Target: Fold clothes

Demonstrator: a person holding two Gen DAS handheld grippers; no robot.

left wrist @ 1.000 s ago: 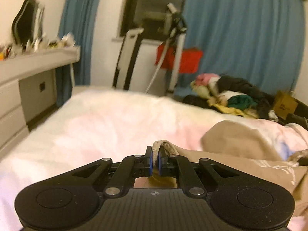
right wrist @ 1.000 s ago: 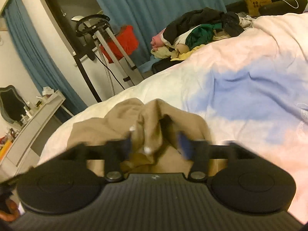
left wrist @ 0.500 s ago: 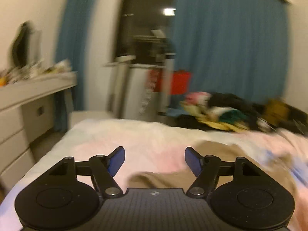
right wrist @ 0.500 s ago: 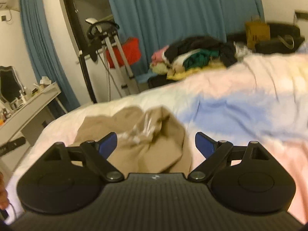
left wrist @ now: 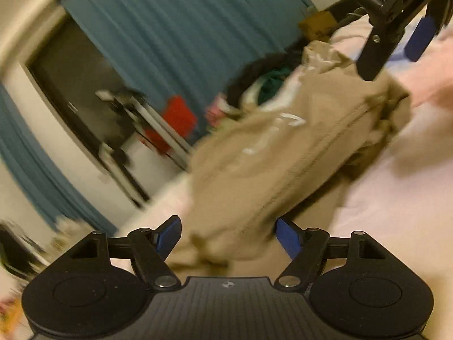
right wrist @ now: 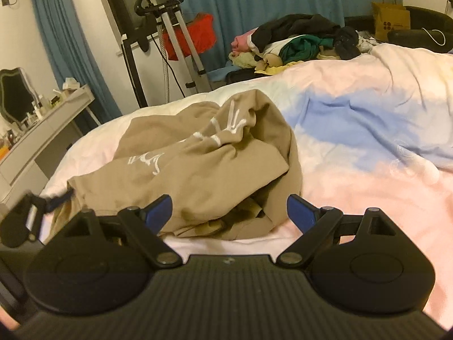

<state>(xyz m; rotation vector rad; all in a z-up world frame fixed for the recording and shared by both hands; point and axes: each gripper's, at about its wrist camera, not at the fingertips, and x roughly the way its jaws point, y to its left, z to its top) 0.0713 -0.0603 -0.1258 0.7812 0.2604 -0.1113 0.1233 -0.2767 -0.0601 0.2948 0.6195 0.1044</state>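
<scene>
Tan garment now lies crumpled on bed, released; left gripper and right gripper jaws both spread, empty. Regrasp needed.

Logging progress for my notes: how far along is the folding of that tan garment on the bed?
Done: nothing looks folded; the tan cotton garment with white print lies bunched on the pastel pink-and-blue duvet. In hand: nothing; the left tongs and right tongs are both open, pointed at it. Left: spreading it flat, every fold, plus the mixed clothes pile behind.
</scene>
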